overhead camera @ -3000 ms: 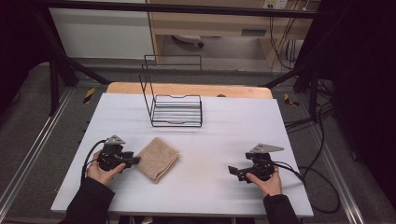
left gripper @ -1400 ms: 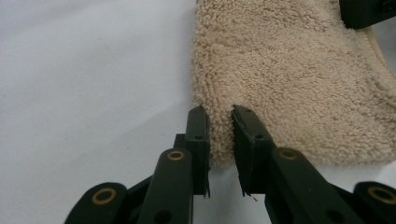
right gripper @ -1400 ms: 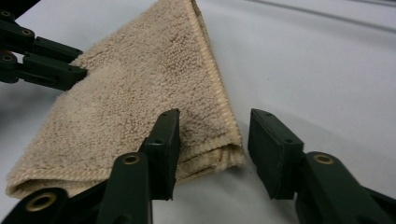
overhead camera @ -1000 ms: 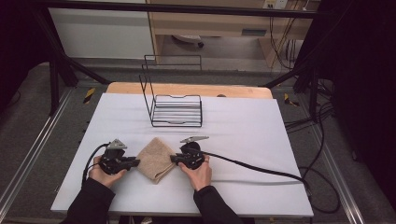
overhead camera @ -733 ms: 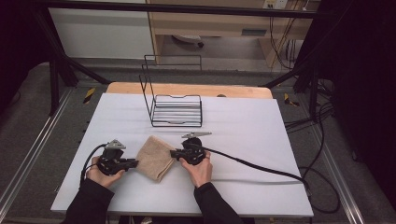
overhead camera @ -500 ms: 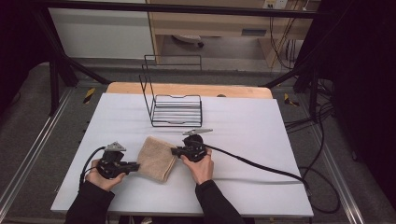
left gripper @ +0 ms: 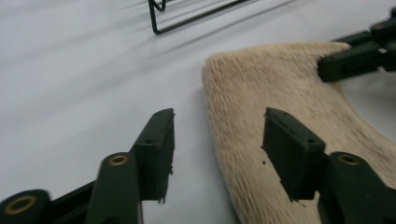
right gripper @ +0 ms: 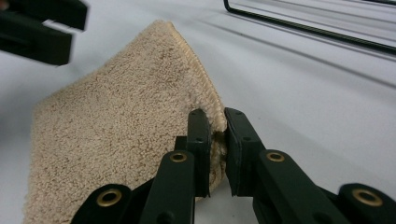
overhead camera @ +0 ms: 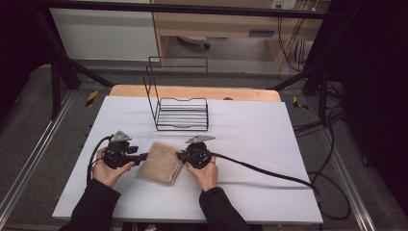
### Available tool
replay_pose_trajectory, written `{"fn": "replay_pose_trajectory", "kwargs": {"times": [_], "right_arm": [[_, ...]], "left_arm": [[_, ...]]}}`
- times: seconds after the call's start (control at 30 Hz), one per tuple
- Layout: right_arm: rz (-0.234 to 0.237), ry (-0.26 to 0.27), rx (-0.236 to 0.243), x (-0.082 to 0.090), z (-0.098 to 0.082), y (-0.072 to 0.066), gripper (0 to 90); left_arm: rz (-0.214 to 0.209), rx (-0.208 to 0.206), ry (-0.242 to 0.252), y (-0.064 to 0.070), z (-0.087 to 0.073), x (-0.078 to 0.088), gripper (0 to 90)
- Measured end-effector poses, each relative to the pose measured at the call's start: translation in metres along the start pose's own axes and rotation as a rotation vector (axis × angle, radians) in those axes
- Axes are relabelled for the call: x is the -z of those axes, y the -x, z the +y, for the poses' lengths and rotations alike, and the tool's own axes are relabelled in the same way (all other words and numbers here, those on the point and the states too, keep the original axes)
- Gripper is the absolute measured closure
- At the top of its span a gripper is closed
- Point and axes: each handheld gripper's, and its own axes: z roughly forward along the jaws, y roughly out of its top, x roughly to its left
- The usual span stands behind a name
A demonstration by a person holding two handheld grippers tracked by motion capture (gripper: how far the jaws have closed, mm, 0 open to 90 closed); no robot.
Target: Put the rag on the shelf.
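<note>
A folded tan towel point(overhead camera: 161, 162) lies on the white counter point(overhead camera: 269, 139), in front of a black wire rack point(overhead camera: 179, 111). The right tool point(right gripper: 216, 135) is clamped on the towel's hemmed edge, which hides the pinched fold between its pads. The left tool point(left gripper: 217, 149) has just been opening; its jaws stand apart astride the towel's near edge without pressing it. Its lower parts are cut off by the frame.

The desk point(overhead camera: 269, 144) lies bare to the right and along its front edge, giving wide passage. A wire rack point(overhead camera: 180, 111) stands at the back, blocking the way just behind the towel point(overhead camera: 161, 162).
</note>
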Motion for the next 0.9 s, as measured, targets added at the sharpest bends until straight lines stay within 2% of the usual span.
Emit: {"fn": "replay_pose_trajectory", "kwargs": {"times": [0.13, 0.3, 0.37, 0.47, 0.6, 0.63, 0.7, 0.83, 0.9], "right_arm": [[0.001, 0.008, 0.017, 0.000, 0.000, 0.000, 81.5], [0.002, 0.006, 0.025, 0.000, 0.000, 0.000, 81.5], [0.003, 0.004, 0.025, 0.000, 0.000, 0.000, 81.6], [0.003, 0.002, 0.028, 0.000, 0.000, 0.001, 81.5], [-0.001, 0.001, 0.025, -0.001, -0.001, 0.001, 81.5], [-0.002, 0.000, 0.023, -0.002, -0.001, 0.001, 81.4], [-0.004, -0.001, 0.024, -0.002, -0.001, 0.001, 81.4], [-0.006, -0.001, 0.025, -0.003, -0.002, 0.001, 81.4], [-0.007, 0.000, 0.025, -0.003, -0.002, 0.001, 81.3]], "left_arm": [[0.009, -0.021, -0.025, -0.004, 0.012, -0.024, 42.6], [-0.026, -0.007, -0.018, -0.008, 0.019, -0.042, 49.0], [-0.045, 0.014, 0.001, -0.011, 0.019, -0.046, 53.4], [-0.060, -0.006, -0.009, -0.010, 0.018, -0.051, 58.6], [-0.060, -0.008, -0.019, -0.009, 0.015, -0.055, 65.3], [-0.060, -0.020, -0.030, -0.007, 0.013, -0.058, 68.6], [-0.058, -0.025, -0.022, -0.007, 0.012, -0.059, 71.4], [-0.071, -0.006, -0.010, -0.008, 0.009, -0.059, 74.9], [-0.077, 0.005, -0.005, -0.009, 0.008, -0.058, 80.5]]}}
